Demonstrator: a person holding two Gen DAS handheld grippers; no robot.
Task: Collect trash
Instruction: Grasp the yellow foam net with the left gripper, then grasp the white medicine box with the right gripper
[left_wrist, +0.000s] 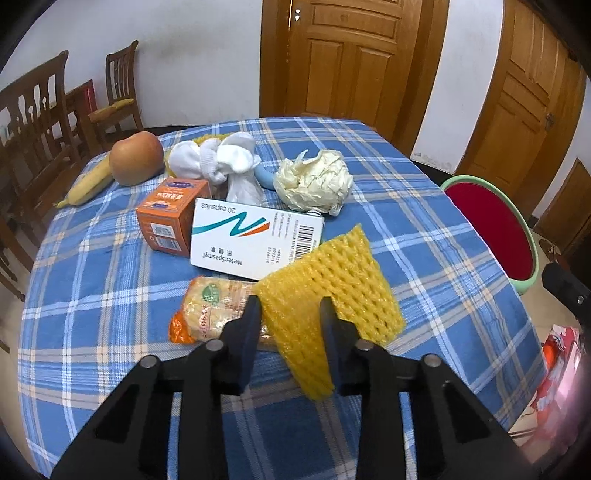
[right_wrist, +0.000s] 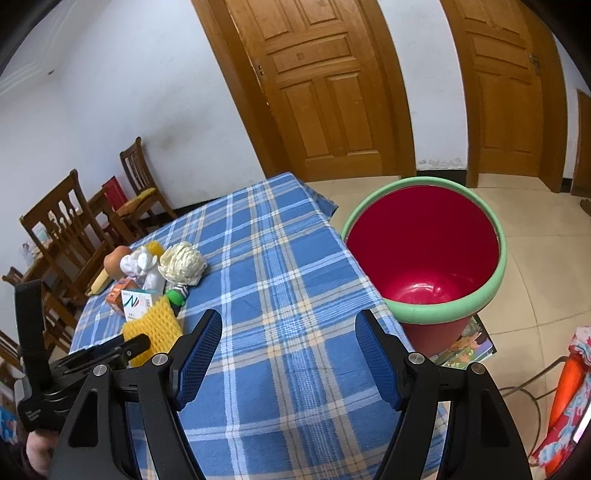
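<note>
A yellow foam fruit net (left_wrist: 332, 280) lies at the near side of a pile on the blue plaid tablecloth (left_wrist: 110, 295). My left gripper (left_wrist: 290, 301) is shut on the net's near corner, both black fingers pressing into it. A crumpled ball of cream paper (left_wrist: 314, 181), a white capsule box (left_wrist: 251, 240), an orange box (left_wrist: 171, 214) and a snack packet (left_wrist: 210, 310) lie around it. My right gripper (right_wrist: 289, 317) hangs open over bare cloth, nothing between its blue pads. The red bin with a green rim (right_wrist: 498, 266) stands on the floor just right of the table.
An apple (left_wrist: 136, 157), a banana (left_wrist: 90, 181) and white socks (left_wrist: 225, 158) lie behind the boxes. Wooden chairs (left_wrist: 37, 122) stand left of the table and wooden doors (left_wrist: 347, 55) behind it. A colourful bag (right_wrist: 569, 398) sits on the floor at the right.
</note>
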